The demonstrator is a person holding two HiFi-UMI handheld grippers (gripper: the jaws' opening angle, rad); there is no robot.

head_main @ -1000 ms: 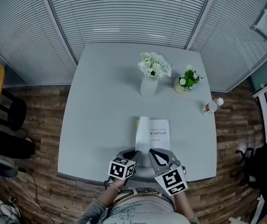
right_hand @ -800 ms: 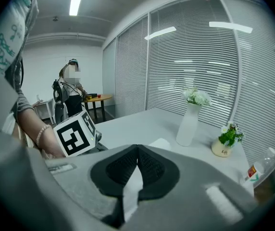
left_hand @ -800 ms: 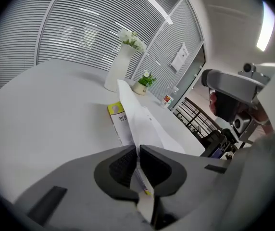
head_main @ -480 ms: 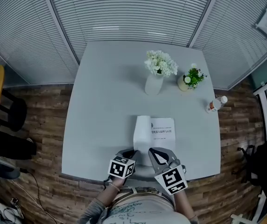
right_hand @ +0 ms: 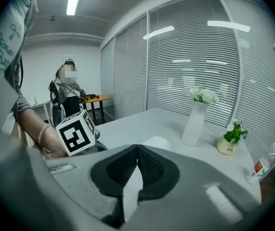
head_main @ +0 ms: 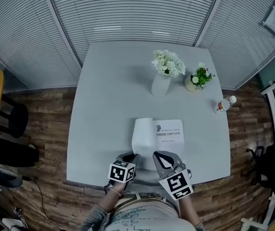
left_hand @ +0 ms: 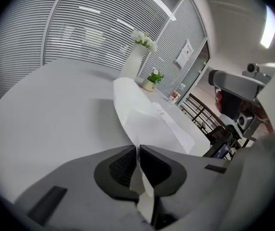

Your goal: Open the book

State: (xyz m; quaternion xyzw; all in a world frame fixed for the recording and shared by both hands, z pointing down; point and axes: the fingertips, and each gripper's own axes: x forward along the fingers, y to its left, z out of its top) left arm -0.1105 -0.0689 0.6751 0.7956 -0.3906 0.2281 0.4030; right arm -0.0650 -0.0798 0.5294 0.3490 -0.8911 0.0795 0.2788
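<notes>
Found the book [head_main: 168,136] flat on the desk [head_main: 104,95] by its near edge, just ahead of both grippers. Saw its cover [head_main: 141,137] lifted and curled over to the left, with the white sheet running back into the left gripper [left_hand: 138,148], jaws clamped tight on it. Saw the right gripper [right_hand: 137,147] with jaws closed together over the book's near edge; could not tell whether any paper was pinched there. Farther back, noted a vase of white flowers [head_main: 160,83], a small potted plant [head_main: 197,79] and a bottle [head_main: 224,105]. Against a second earlier, found the cover's curl wider and the left gripper shifted leftward.
</notes>
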